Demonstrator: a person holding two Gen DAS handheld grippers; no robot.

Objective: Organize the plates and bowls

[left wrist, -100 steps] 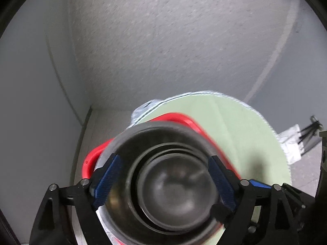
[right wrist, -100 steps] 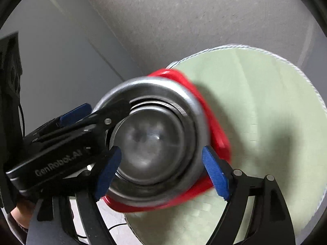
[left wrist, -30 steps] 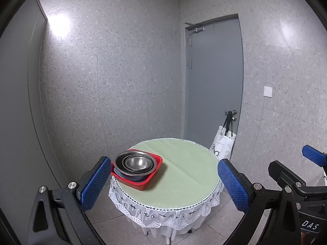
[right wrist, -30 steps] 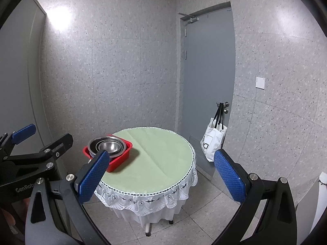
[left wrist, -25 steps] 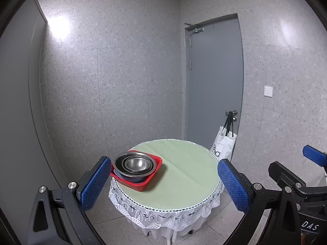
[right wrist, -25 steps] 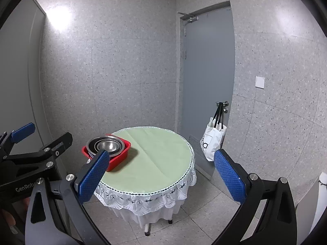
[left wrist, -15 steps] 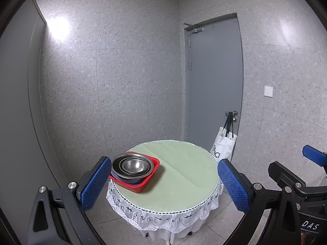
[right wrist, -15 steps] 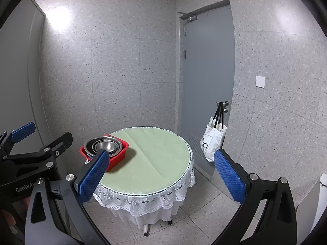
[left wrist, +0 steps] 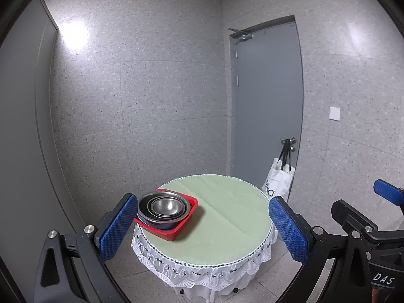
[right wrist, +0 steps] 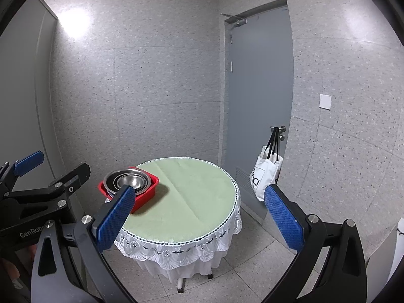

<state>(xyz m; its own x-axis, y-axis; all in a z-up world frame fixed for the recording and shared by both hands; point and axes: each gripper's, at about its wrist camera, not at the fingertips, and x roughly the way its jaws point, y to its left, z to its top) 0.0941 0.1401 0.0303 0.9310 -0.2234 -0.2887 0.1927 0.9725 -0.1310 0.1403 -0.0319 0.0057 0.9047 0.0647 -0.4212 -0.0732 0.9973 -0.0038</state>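
round table [left wrist: 227, 217] holds nested bowls [left wrist: 164, 206]; grippers apart.

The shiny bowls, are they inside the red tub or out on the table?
Inside. The metal bowls sit nested together in the red tub on the table.

We are counting one round table [left wrist: 227, 217] ahead of the tongs, carrying one red tub [left wrist: 185, 221] toward the left tong. We are seeing three nested steel bowls [left wrist: 165, 205] inside it, though deeper ones may be hiding. One white tote bag [right wrist: 265, 174] is hanging on one grey door [right wrist: 260, 88] beyond the right tong.
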